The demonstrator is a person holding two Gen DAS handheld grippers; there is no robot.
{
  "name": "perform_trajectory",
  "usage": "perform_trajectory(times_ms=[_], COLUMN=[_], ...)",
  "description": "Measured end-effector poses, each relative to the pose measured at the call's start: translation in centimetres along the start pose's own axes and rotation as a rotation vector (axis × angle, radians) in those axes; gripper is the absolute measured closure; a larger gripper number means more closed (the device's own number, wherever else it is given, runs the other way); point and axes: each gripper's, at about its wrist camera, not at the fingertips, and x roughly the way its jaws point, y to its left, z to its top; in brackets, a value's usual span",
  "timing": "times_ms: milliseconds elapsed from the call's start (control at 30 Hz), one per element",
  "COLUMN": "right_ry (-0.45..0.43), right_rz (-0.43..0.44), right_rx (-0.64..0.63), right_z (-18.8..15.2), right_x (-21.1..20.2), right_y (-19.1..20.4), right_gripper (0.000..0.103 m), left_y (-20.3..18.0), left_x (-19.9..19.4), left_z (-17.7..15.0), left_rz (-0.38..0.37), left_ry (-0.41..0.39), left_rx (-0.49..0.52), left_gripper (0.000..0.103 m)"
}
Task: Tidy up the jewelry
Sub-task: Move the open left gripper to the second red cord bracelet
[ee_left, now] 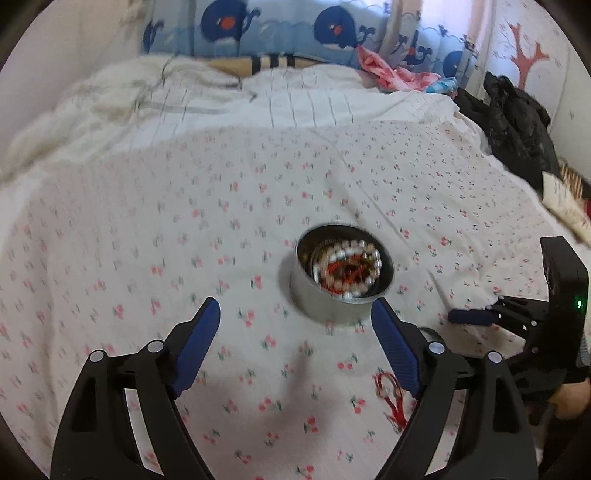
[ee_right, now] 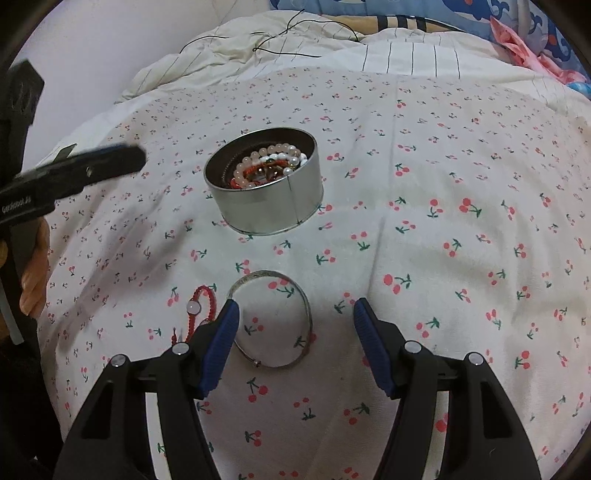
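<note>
A round metal tin [ee_left: 332, 310] stands on the cherry-print bedsheet [ee_left: 147, 221], holding pale bead bracelets [ee_left: 354, 258] and red cord pieces. My left gripper [ee_left: 295, 314] hovers open just short of the tin, with nothing between its fingers. In the right wrist view the tin [ee_right: 266, 210] lies further off. My right gripper [ee_right: 295, 314] is open above a thin silver bangle [ee_right: 308, 317] lying flat on the sheet, its left finger overlapping the bangle's edge. A red cord bracelet [ee_right: 201, 310] with one pale bead lies just left of the bangle, and shows beside my left gripper too as the red cord bracelet [ee_left: 388, 391].
A striped white duvet [ee_left: 221, 99] is bunched at the back, with a thin black cord [ee_right: 288, 40] on it. Whale-print fabric [ee_left: 280, 29] and a pink cloth [ee_left: 388, 70] lie beyond. A black garment [ee_left: 517, 122] sits at the bed's right edge. A hand [ee_right: 33, 277] holds the left gripper [ee_right: 125, 162].
</note>
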Motion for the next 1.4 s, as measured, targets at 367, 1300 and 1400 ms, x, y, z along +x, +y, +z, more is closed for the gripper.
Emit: perform_trajectory(times_ms=[367,1300,1400], right_ry=[0.023,0.027,0.035], right_rz=[-0.065,-0.102,-0.148], right_rx=[-0.056,-0.127,-0.124], right_z=[-0.3,-0.3,-0.2], right_x=[0.8,-0.1,-0.1], right_y=[0.6,1.0,0.4], right_gripper=[0.04,0.038,0.038], left_y=[-2.1,-4.9,-5.5], left_x=[1.4,4.1,5.2], left_z=[-5.3,-7.4,-7.3], left_rz=[-0.211,-0.009,0.073], left_ry=[0.108,0.128,0.129], left_rx=[-0.018,0.118,0.166], left_gripper=[0.019,0.012,0.014])
